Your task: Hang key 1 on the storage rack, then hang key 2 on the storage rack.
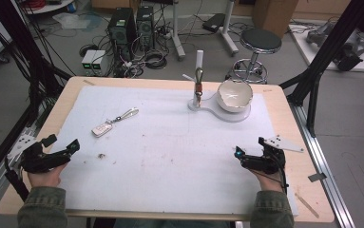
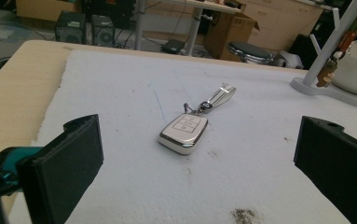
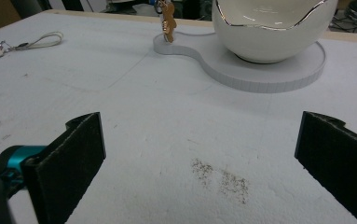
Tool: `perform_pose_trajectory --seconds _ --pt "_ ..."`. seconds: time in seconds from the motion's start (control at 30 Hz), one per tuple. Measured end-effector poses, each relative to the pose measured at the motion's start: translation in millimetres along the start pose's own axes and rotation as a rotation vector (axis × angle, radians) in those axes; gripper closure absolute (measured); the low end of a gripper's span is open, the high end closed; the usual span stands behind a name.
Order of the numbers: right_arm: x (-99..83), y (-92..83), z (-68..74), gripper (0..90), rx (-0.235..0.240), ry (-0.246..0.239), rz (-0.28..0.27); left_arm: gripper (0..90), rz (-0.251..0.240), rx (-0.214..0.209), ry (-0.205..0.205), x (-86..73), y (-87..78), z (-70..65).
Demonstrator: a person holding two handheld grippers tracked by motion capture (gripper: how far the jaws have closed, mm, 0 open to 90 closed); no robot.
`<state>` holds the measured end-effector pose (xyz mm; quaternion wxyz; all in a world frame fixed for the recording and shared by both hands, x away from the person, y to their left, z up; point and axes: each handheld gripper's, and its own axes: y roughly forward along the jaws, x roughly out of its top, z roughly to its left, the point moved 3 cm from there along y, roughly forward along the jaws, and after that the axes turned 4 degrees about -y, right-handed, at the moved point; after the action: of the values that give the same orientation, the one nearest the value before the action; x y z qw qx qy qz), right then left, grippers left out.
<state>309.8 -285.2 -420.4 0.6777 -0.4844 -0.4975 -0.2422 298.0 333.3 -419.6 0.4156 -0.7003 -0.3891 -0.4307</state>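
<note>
At the near edge of the desk (image 1: 42, 124), two grippers are held by a person whose sleeved forearms enter from below in the high view. The left gripper (image 1: 73, 146) is seen at the near left, resting over the border of the white mat (image 1: 170, 152) that covers most of the desk; the right gripper (image 1: 239, 153) is seen at the near right, also over the mat. The fingers (image 2: 69, 163) of the left gripper are spread wide and released, with nothing between them, and bare mat is seen in the gap. The fingers (image 3: 73, 158) of the right gripper are likewise spread apart and released, grasping nothing.

Just ahead of the left gripper, a small dark smudge (image 1: 102, 155) is seen on the mat. Farther on, in line with the left gripper's fingers, a silver key fob (image 2: 183, 133) is lying flat on the mat, well apart from both grippers. A loop strap (image 2: 220, 95) is attached to its far end by a ring and is stretched away toward the far side.

At the far right of the mat, a grey stand (image 1: 217, 112) is placed. A white bowl (image 1: 234, 94) with a jagged rim is seated on its round base, and an upright post (image 1: 199, 64) is raised beside it, from which a small brown item (image 1: 198, 88) is hung.
</note>
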Motion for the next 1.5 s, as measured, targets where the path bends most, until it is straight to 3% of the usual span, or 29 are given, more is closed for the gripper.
perform_pose_trajectory --seconds 0.23,0.53,0.83,1.5 --pt "-2.9 -6.6 -1.0 0.6 -0.026 -0.007 -0.024 1.7 0.038 -0.008 0.000 -0.9 5.2 -0.8" --pt "-2.8 -11.9 -0.8 0.5 -0.025 -0.012 -0.047 1.7 0.097 -0.042 0.061 5.9 17.1 -12.6" --pt "-5.0 -16.6 -0.4 0.5 -0.031 -0.010 -0.048 1.7 0.197 -0.078 0.119 9.1 40.3 -23.0" --pt "-7.7 -18.6 -1.4 0.6 -0.040 -0.019 -0.050 1.7 0.342 -0.123 0.208 18.8 95.6 -36.3"
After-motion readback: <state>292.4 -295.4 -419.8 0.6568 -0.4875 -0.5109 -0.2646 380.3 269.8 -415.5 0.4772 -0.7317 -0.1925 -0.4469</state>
